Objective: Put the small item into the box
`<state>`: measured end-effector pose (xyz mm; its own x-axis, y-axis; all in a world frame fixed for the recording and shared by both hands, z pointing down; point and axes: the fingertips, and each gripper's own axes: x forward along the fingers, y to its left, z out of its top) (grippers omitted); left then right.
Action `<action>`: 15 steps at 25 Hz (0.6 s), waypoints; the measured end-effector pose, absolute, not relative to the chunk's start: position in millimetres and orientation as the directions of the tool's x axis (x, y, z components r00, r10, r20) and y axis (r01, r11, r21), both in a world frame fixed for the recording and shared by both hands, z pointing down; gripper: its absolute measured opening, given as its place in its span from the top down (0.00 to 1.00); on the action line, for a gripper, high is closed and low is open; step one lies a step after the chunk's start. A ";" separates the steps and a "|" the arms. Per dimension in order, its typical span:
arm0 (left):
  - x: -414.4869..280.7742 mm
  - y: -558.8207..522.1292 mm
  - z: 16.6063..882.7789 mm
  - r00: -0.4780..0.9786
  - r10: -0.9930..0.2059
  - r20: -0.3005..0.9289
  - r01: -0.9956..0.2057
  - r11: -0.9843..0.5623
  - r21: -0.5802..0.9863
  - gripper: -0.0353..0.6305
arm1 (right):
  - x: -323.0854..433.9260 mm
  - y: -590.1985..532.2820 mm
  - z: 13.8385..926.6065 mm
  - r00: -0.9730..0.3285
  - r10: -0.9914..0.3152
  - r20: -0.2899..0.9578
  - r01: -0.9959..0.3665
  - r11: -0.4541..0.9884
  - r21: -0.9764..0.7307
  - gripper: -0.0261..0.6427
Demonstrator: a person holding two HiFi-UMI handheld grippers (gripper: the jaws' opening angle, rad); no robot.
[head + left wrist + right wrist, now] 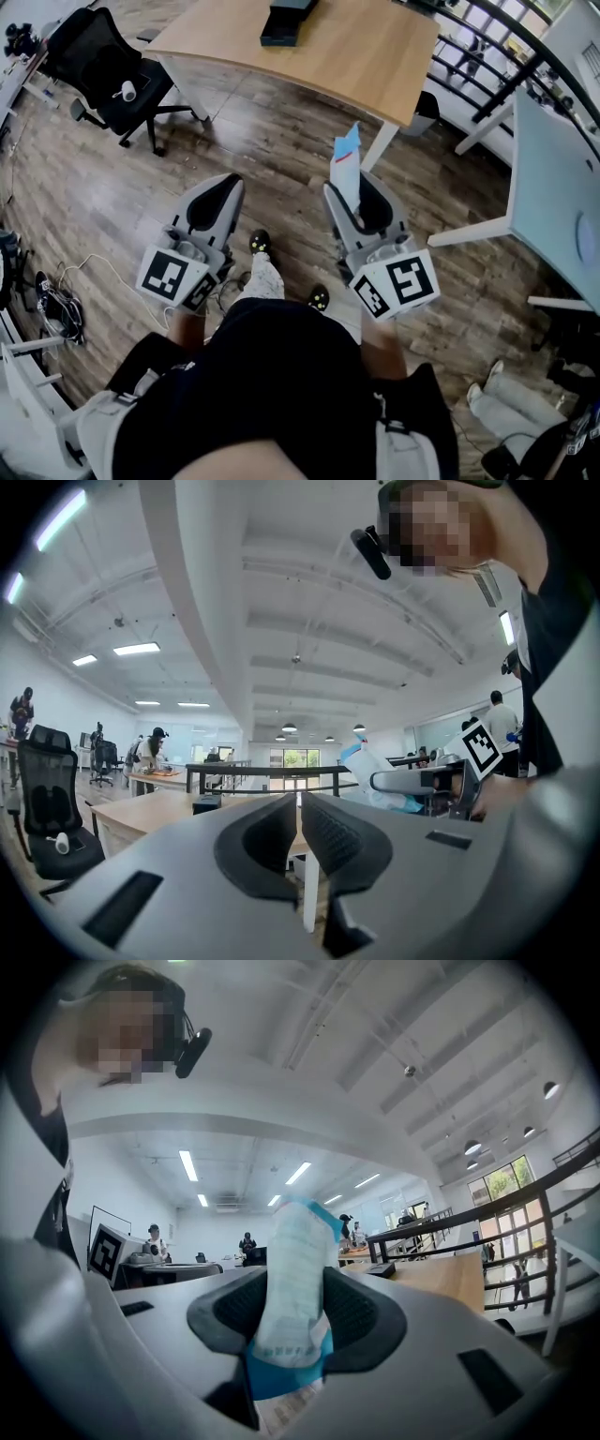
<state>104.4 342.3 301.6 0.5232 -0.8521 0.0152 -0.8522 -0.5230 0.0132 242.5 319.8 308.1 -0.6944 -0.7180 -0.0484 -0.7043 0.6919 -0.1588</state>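
Pinching the blue-and-white packet upright between right gripper jaws, holds it clear for carrying to the dark box on the table at twelve o'clock. Left gripper, at nine o'clock, jaws pressed together, empty, likely spare.

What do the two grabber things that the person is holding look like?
The left gripper and right gripper look alike. Each has a smooth, light grey shell, rounded like a beak, with black ribbed pads inside. At the back, each has a white cube printed with black square markers. The person wears a dark top.
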 end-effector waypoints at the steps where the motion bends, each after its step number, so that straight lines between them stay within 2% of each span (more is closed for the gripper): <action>1: 100.2 335.9 301.5 0.527 -0.850 0.014 -0.850 -0.527 0.009 0.91 | 238.4 314.6 307.2 -0.692 -0.720 -0.047 -0.707 0.690 -0.154 0.69; 15: 39.3 236.2 303.6 0.569 -0.822 -0.010 -0.822 -0.569 0.026 0.91 | 178.7 223.5 306.5 -0.647 -0.762 -0.023 -0.754 0.644 -0.133 0.69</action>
<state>39.3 236.2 303.6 0.5694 -0.8220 -0.0096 -0.8216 -0.5695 0.0256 178.7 223.5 306.5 -0.6468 -0.7623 -0.0228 -0.7538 0.6436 -0.1328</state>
